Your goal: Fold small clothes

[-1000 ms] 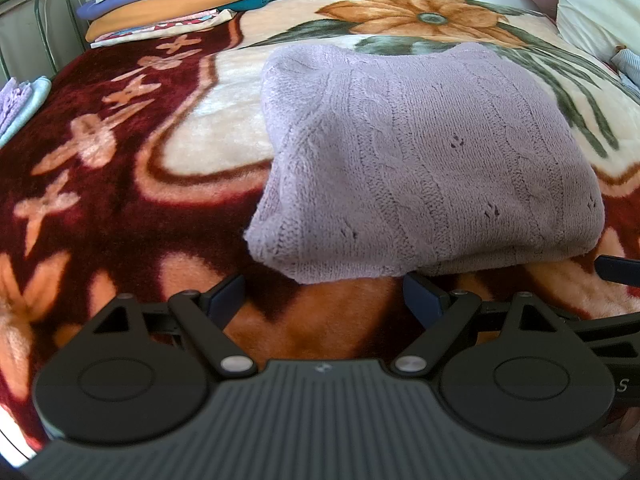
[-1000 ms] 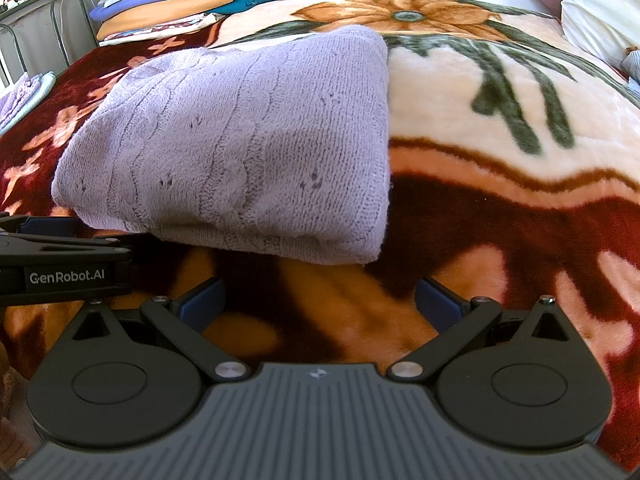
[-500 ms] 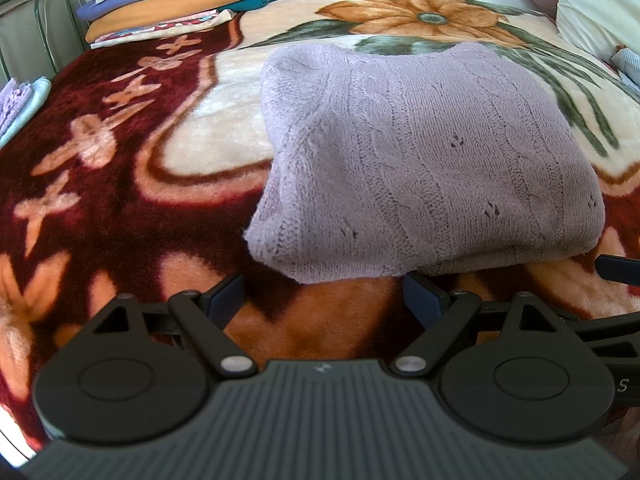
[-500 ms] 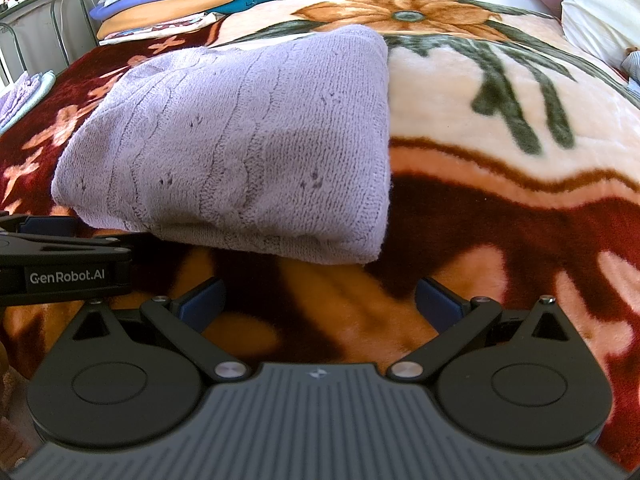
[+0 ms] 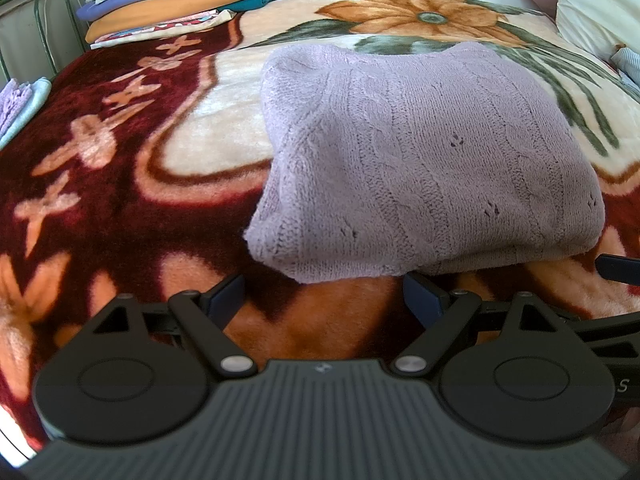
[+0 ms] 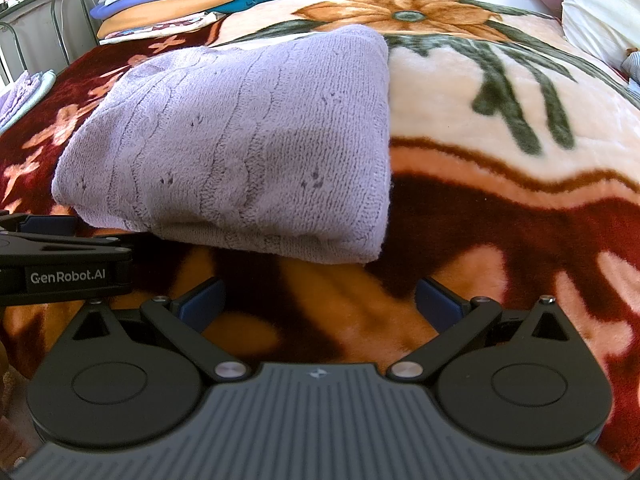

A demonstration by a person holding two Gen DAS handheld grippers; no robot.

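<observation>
The lilac sweater (image 5: 424,160) lies folded into a neat block on the bed's blanket (image 5: 120,184), so both the left gripper (image 5: 324,292) and right gripper (image 6: 320,300) hang just short of its near edge, jaws wide and empty.

- "GenRobot.AI" stands in light letters on a dark plate on the side of the left gripper (image 6: 66,258), seen at the left edge of the right wrist view.
- A single light letter "S" shows on the dark body of the right gripper (image 5: 618,356), at the right edge of the left wrist view; the rest of that marking is cut off by the picture's edge.
- A small pale emblem sits on the ribbed grey housing in each wrist view; it is too small to read.
</observation>
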